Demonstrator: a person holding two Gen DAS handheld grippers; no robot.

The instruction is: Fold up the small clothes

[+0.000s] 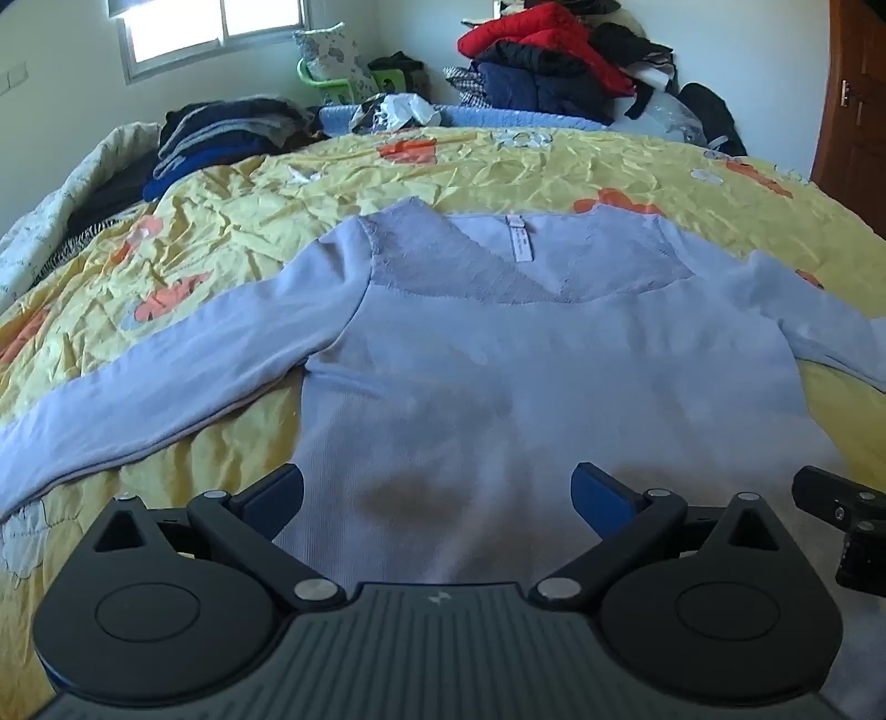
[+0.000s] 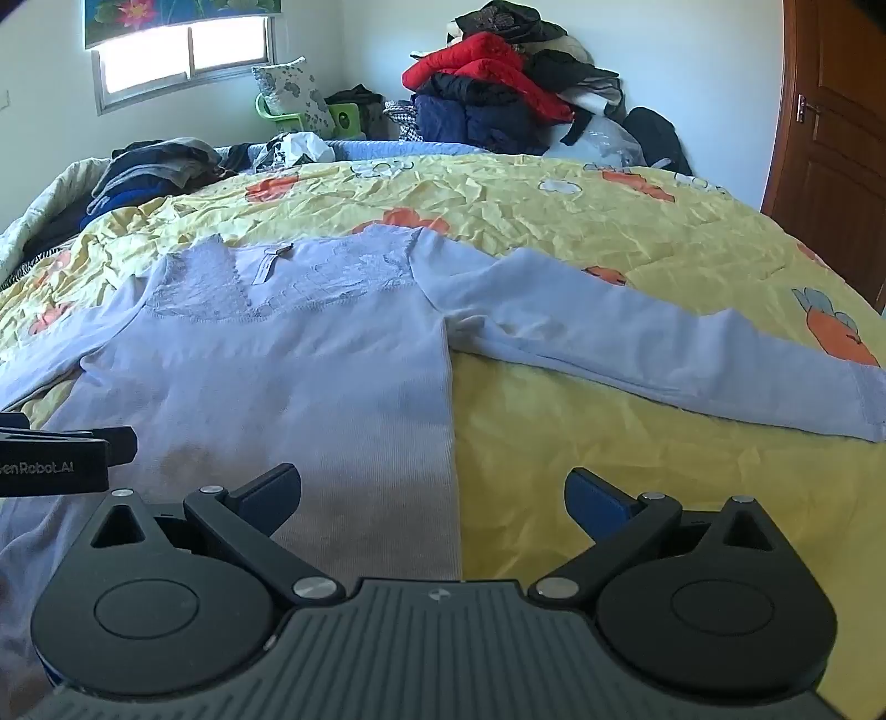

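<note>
A pale lilac long-sleeved top (image 1: 526, 376) lies flat, front up, on the yellow bedspread (image 1: 232, 199), with a lace V-neck at the far end and both sleeves spread out sideways. A brownish stain marks its lower front. My left gripper (image 1: 437, 498) is open and empty, over the lower left part of the top. My right gripper (image 2: 432, 498) is open and empty, over the top's (image 2: 277, 365) right side seam near the hem. The right sleeve (image 2: 664, 349) stretches away to the right. Each gripper shows at the other view's edge.
A stack of dark folded clothes (image 1: 221, 133) sits at the bed's far left. A heap of red and dark jackets (image 2: 498, 88) stands against the far wall. A brown door (image 2: 830, 138) is at the right. A window (image 2: 183, 50) is at the far left.
</note>
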